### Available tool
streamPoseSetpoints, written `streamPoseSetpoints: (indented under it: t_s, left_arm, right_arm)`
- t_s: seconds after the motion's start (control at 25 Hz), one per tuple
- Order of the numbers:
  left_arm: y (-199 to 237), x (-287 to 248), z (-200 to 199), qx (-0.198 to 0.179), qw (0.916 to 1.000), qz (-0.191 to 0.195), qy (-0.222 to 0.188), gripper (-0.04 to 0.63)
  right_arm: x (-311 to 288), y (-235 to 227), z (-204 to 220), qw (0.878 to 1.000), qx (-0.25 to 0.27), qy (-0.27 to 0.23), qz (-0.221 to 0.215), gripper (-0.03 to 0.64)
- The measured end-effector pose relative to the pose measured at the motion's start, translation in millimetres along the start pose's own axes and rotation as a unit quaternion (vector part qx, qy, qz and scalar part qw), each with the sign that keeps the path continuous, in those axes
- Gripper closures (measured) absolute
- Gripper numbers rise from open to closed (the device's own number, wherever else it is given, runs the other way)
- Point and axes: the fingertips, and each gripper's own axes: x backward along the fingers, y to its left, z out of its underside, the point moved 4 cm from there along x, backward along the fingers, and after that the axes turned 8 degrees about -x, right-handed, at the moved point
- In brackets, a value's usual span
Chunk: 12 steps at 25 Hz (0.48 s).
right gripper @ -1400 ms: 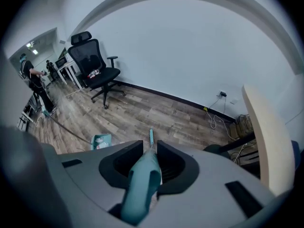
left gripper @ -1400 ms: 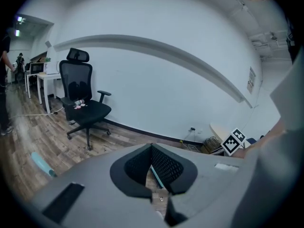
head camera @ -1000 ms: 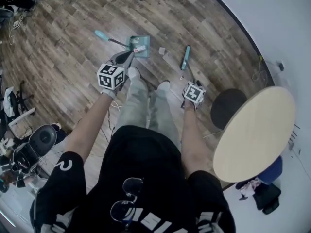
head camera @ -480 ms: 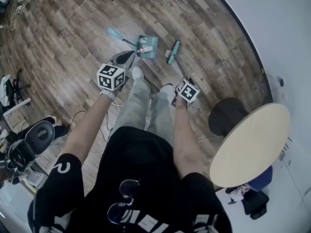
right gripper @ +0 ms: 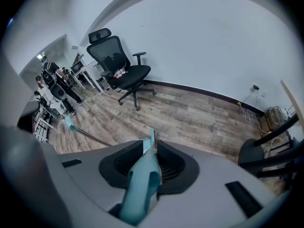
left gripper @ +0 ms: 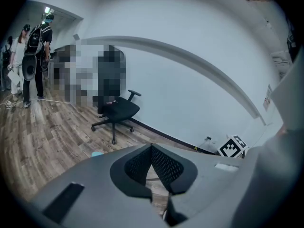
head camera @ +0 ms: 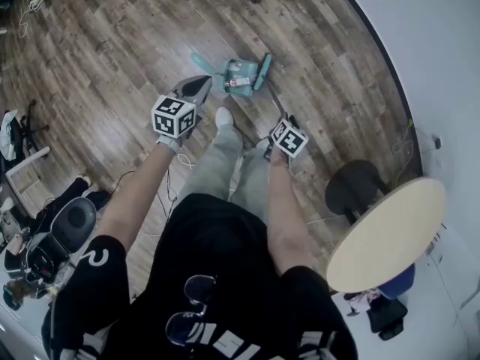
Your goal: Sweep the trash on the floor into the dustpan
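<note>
Right claw clamps the teal broom, its head at the dustpan holding trash on the floor; left claw, closed on nothing, leaves the pan unsteadied, so it could skid and spill.

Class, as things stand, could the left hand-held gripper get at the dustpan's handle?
Probably yes. The handle points out over open floor just ahead of the left hand-held gripper, nothing between them. Its jaws are together and empty, so they must open first. The brush sits at the dustpan's other side.
</note>
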Motion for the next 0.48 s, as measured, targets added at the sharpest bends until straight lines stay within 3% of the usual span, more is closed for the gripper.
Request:
streamPoseSetpoints:
  t_s: [0.24, 0.48]
  left_arm:
    - [43, -2, -10, 0.002, 1.0, -0.001, 0.001, 0.598]
    - [56, -9, -22, 0.002, 1.0, 0.005, -0.002, 0.598]
  right_arm:
    - [-8, 54, -14, 0.998, 0.057, -0.008, -0.034, 0.531]
    - [-2, 56, -27, 0.997, 0.074, -0.018, -0.01, 0.531]
